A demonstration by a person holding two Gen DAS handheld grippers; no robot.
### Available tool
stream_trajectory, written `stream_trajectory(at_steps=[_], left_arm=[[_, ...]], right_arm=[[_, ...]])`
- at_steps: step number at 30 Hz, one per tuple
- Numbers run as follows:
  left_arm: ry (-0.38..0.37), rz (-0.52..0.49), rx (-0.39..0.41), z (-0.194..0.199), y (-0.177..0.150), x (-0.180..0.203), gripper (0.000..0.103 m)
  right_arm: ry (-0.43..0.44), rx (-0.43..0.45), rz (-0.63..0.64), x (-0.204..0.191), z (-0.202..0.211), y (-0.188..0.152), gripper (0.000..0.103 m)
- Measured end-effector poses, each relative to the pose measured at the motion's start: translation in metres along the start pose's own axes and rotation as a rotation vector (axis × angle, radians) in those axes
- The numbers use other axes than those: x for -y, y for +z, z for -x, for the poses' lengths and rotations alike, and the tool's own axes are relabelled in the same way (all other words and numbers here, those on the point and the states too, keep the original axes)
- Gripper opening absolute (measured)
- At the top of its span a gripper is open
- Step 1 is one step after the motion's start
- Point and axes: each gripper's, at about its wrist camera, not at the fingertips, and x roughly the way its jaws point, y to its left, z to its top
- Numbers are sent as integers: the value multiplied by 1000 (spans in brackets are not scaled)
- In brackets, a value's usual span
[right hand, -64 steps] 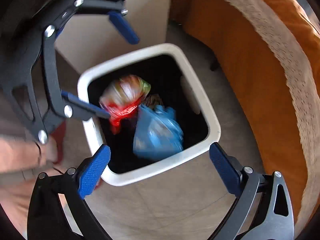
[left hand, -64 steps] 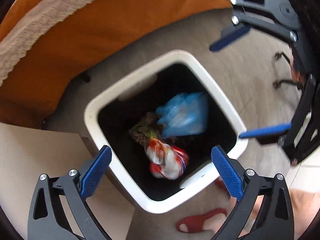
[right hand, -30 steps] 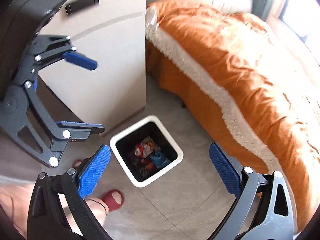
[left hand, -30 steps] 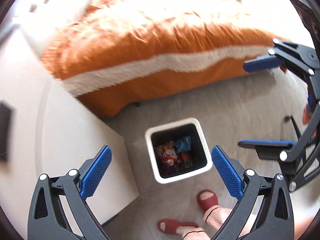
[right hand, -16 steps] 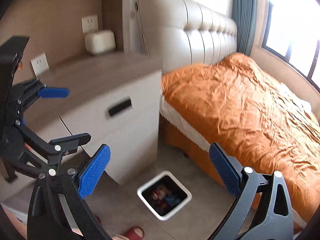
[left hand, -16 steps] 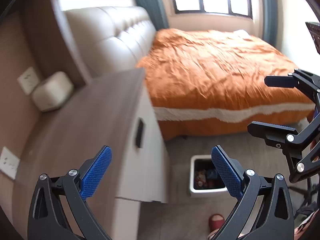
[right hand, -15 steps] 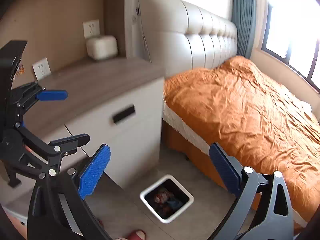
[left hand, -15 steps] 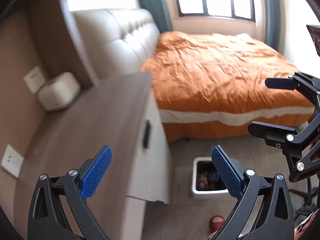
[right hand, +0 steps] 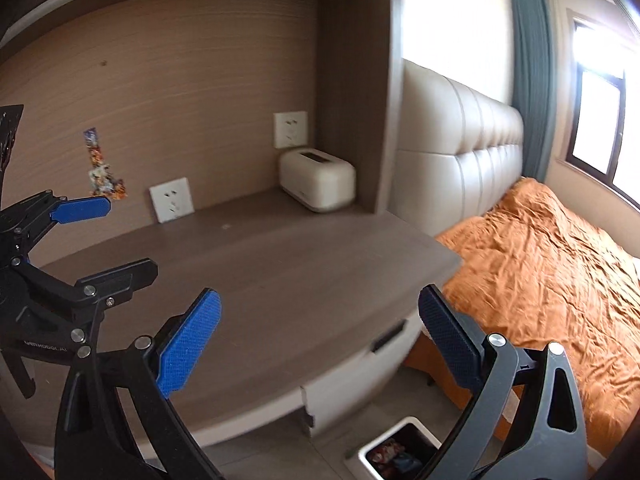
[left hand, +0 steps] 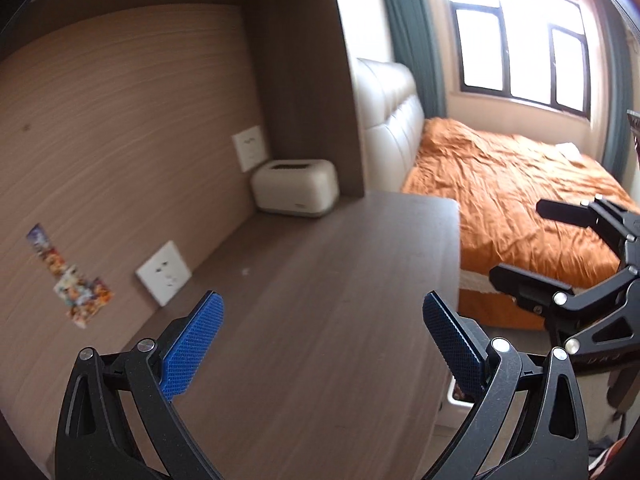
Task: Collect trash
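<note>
My left gripper is open and empty above the brown top of the bedside cabinet. My right gripper is also open and empty, over the cabinet's front part. Each shows in the other's view: the right gripper at the right edge, the left gripper at the left. The white trash bin stands on the floor below the cabinet, with colourful wrappers inside. A small pale speck lies on the cabinet top.
A cream box sits at the back of the cabinet top beside two wall sockets. A colourful sticker strip is on the wood wall. The bed with an orange cover fills the right. A drawer handle faces the bed.
Both views have swung up from the bin on the floor to the cabinet top and wall. The bin has dropped to the bottom edge. Both grippers have stayed open.
</note>
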Motion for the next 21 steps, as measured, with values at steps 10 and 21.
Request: stream_trajectory(at_steps=[10, 21], left_arm=[[113, 168, 5, 38, 1, -77, 98], [182, 176, 46, 50, 1, -106, 98]], right_arm=[[59, 53, 38, -72, -3, 38, 99], [49, 66, 46, -101, -5, 60, 99]])
